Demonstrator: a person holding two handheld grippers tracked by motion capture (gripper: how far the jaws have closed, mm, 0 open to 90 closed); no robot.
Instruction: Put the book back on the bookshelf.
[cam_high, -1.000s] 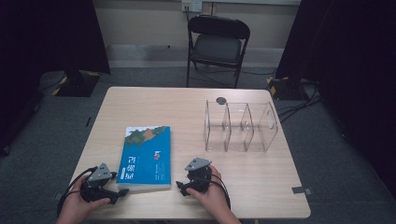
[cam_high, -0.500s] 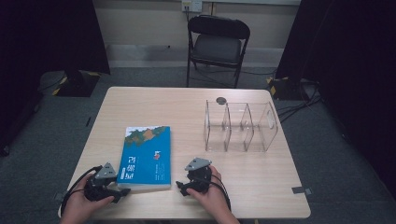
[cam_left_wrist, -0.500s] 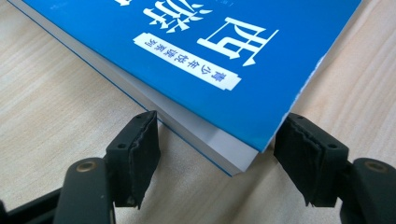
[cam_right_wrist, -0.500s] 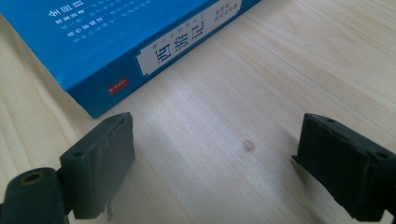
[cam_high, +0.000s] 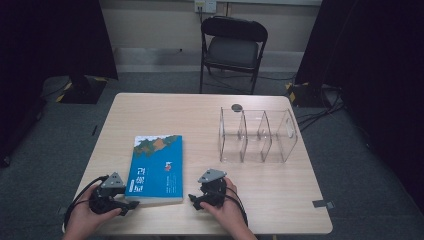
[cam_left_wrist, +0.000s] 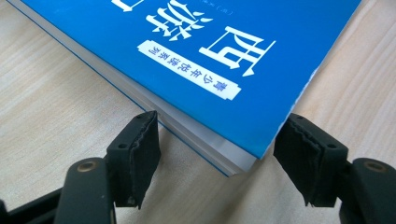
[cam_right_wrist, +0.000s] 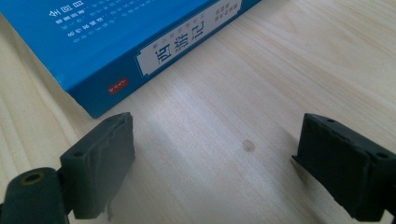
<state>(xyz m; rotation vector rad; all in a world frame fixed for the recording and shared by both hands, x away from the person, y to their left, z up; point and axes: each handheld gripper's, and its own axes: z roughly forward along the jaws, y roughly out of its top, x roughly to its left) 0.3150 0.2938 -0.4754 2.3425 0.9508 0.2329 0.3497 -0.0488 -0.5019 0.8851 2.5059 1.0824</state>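
Two tools: left tool (cam_left_wrist: 217, 154) just narrowed astride book (cam_left_wrist: 196, 56) corner, right tool (cam_right_wrist: 215, 163) apart, empty.

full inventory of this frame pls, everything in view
book: 1, blue cover, flat on the near left of the table
clear divider rack: 1, transparent, three compartments, right half of the table
small round disc: 1, dark, behind the rack at the far edge
table: 1, light wood
folding chair: 1, black, behind the table
left gripper: 1, black, jaws either side of the book's near corner, not pressing
right gripper: 1, black, jaws apart over bare table beside the book's spine
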